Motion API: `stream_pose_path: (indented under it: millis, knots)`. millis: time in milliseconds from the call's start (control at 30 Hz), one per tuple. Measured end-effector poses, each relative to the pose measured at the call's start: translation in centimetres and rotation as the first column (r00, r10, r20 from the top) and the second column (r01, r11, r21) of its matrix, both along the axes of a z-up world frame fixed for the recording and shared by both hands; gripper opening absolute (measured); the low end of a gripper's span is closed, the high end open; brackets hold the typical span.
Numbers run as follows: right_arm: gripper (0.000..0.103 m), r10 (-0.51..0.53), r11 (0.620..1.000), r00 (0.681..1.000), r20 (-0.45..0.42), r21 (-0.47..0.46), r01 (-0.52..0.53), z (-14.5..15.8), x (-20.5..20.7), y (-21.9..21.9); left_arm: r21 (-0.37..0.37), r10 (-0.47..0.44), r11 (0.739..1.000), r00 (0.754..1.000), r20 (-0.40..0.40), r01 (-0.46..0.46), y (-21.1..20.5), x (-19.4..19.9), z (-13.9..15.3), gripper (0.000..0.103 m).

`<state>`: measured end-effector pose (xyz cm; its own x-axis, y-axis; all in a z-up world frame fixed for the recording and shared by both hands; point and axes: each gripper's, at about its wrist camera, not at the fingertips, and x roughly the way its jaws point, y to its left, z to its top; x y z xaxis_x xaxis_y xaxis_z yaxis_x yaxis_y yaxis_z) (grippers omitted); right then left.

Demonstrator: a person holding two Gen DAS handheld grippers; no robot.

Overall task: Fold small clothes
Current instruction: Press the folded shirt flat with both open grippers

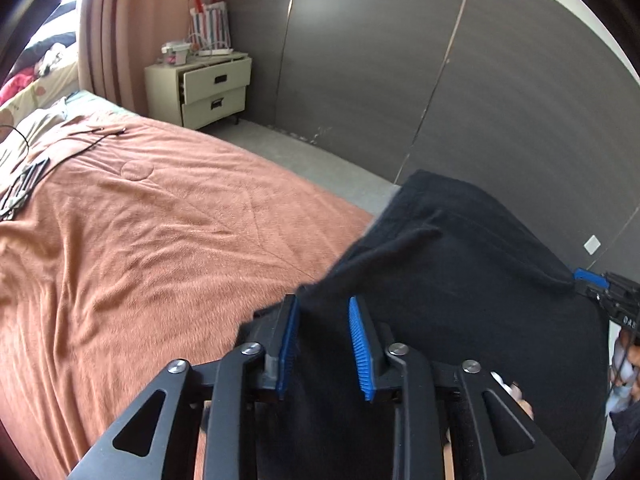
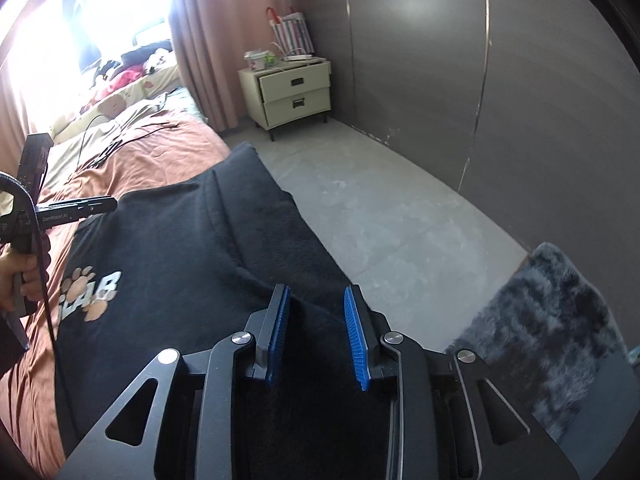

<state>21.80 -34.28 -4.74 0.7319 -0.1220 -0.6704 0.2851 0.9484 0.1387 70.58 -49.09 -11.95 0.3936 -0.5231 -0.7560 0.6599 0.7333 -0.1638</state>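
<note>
A soft black fleece garment with paw prints is stretching lengthwise toward twelve o'clock over the fuzzy rust-orange bed, both tools, left and right, gaping partly open around its hem.

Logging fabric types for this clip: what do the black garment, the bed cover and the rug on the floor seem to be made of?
Black garment: looks like soft fleece or brushed knit, matte and slightly fuzzy, with a printed paw logo.
Bed cover: seems a plush, short-pile fabric; the nap shows streaks and sheen.
Rug: appears long-pile faux fur, shaggy grey tufts.
Exact fibres can't be told.
</note>
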Motion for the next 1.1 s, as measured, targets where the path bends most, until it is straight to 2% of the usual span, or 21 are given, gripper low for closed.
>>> stream_pose_path:
  millis: [67, 133, 200, 333, 500, 700, 833, 900, 1033, 1100]
  knots:
    - [0.025, -0.007, 1.000, 1.000, -0.008, 0.004, 0.007, -0.8, 0.9, 0.1, 0.020, 0.016, 1.000, 1.000, -0.008, -0.015, -0.2, 1.0, -0.7, 0.027]
    - [0.025, -0.020, 0.999, 1.000, -0.010, 0.027, 0.020, -1.8, 1.3, -0.3, 0.003, 0.033, 0.999, 0.996, -0.080, -0.033, 0.0, 2.2, -1.7, 0.027]
    - [0.025, -0.025, 0.999, 1.000, -0.005, 0.043, 0.026, -2.0, 1.5, -0.7, -0.018, 0.044, 0.999, 0.994, -0.100, -0.046, 0.3, 2.5, -1.9, 0.027]
    - [0.025, -0.030, 0.999, 0.999, -0.018, 0.045, 0.031, -0.9, 1.5, -0.8, 0.031, 0.055, 0.998, 0.997, -0.056, -0.053, 0.4, 1.6, -0.9, 0.027]
    - [0.025, -0.039, 0.998, 0.998, 0.041, 0.044, 0.037, 1.6, -1.1, 0.4, 0.050, 0.077, 0.996, 0.997, -0.020, -0.076, 1.5, -0.2, 1.0, 0.027]
    - [0.025, -0.029, 0.999, 0.998, 0.057, 0.039, 0.026, 2.5, -5.0, 2.0, 0.041, 0.080, 0.996, 0.996, -0.039, -0.078, 3.1, -2.6, 2.9, 0.027]
    - [0.025, -0.022, 0.999, 0.999, 0.047, 0.043, 0.020, 1.9, -5.8, 2.8, 0.036, 0.084, 0.996, 0.996, -0.042, -0.083, 3.9, -4.5, 3.7, 0.032]
    - [0.025, -0.020, 0.999, 0.999, 0.031, 0.028, 0.019, 1.4, -5.5, 3.2, 0.033, 0.087, 0.996, 0.995, -0.038, -0.086, 4.3, -5.5, 4.0, 0.039]
    - [0.026, -0.002, 0.999, 1.000, 0.023, 0.048, 0.000, 0.8, -4.4, 3.7, 0.044, 0.082, 0.996, 0.996, -0.029, -0.080, 5.1, -7.6, 4.3, 0.040]
    - [0.031, 0.003, 0.999, 1.000, -0.004, 0.046, -0.003, 0.3, -3.7, 4.1, 0.046, 0.085, 0.995, 0.996, -0.040, -0.083, 5.5, -8.4, 4.3, 0.041]
